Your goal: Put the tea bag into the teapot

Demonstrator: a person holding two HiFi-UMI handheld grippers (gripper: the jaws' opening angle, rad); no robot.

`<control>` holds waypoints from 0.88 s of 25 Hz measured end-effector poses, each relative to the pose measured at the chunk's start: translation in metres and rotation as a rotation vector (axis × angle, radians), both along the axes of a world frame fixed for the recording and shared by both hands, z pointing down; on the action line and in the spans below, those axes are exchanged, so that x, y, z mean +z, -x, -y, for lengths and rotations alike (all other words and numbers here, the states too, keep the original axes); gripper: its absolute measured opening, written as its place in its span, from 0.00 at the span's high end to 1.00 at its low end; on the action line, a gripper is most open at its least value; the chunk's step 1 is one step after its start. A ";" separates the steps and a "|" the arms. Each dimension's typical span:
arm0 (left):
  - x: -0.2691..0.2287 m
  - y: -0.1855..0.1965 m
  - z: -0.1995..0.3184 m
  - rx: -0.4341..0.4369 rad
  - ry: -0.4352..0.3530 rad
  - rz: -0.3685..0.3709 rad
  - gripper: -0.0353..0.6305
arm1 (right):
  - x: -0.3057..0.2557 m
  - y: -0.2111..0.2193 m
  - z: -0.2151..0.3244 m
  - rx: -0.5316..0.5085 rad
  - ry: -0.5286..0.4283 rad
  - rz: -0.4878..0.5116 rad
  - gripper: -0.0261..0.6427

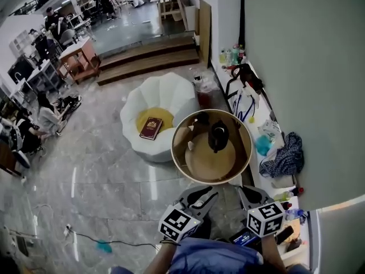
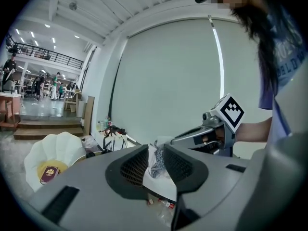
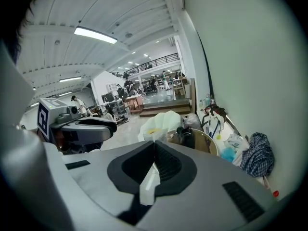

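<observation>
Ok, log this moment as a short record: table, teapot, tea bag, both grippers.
table: round table, ahead of both grippers
teapot: black teapot, upright on it
tea bag: small white packet left of the teapot, probably it, untouched
left gripper: jaws apart, nothing between
right gripper: jaws together, empty
nearby: white shell seat holding a red book

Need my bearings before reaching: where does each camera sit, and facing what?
Head view: on the person's head, steeply down onto the round table and teapot; forearms, left hand-held gripper and right hand-held gripper show.
Left gripper view: on that gripper, along open jaws toward the grey wall; the right one and the person's arm show.
Right gripper view: along shut jaws toward the teapot; the left one shows.
All three share the white shell seat.
</observation>
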State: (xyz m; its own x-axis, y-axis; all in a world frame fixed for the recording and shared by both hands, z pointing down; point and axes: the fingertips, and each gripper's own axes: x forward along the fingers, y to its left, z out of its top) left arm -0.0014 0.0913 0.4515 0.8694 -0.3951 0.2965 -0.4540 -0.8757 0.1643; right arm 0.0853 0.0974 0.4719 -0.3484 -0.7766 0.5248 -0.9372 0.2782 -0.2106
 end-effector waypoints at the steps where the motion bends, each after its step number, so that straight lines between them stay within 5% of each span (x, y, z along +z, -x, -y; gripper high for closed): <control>1: 0.000 0.002 0.010 0.004 0.001 -0.002 0.78 | 0.000 0.001 0.009 0.003 0.003 0.000 0.94; 22: 0.016 0.024 0.142 0.084 0.051 0.008 0.78 | 0.010 0.011 0.138 0.097 0.047 -0.043 0.94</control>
